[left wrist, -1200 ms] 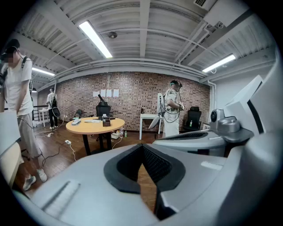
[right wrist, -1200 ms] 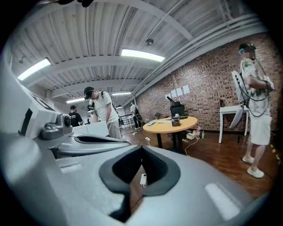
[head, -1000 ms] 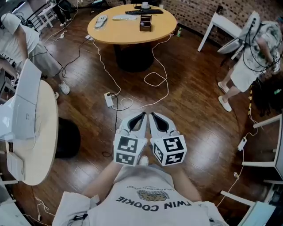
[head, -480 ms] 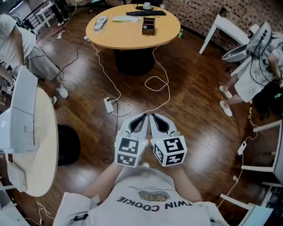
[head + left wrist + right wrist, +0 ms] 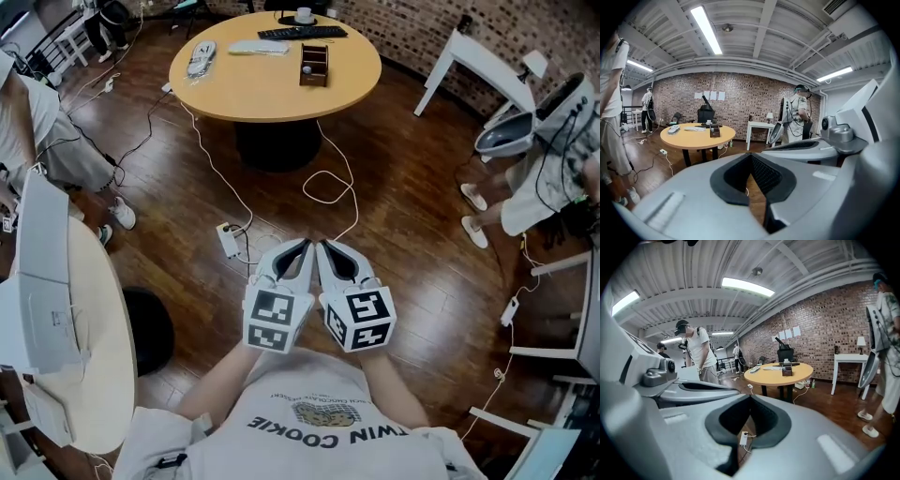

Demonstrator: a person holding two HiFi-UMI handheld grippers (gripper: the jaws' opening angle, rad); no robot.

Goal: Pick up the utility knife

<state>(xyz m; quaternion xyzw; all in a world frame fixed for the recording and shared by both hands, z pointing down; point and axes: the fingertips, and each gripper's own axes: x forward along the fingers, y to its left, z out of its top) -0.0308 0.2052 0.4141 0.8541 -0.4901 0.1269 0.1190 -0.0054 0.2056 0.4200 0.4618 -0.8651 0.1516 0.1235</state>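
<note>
Jaws pressed together on both: the left gripper (image 5: pixel 304 246) and the right gripper (image 5: pixel 322 246) are clenched on nothing, side by side over the wooden floor (image 5: pixel 412 187). The utility knife cannot be made out. Well ahead stands a round table (image 5: pixel 253 94) with a wooden box (image 5: pixel 313 66) and a keyboard (image 5: pixel 302 32); its other things are too small to tell.

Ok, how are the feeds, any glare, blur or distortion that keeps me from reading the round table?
Head view: sharp and evenly lit, faint sheen on the wood floor, the round table clear though distant. Left gripper view: heavy fisheye with black corners, ceiling light strip blown out, left claw filling the lower half. Right gripper view: same fisheye, table small but sharp.
</note>
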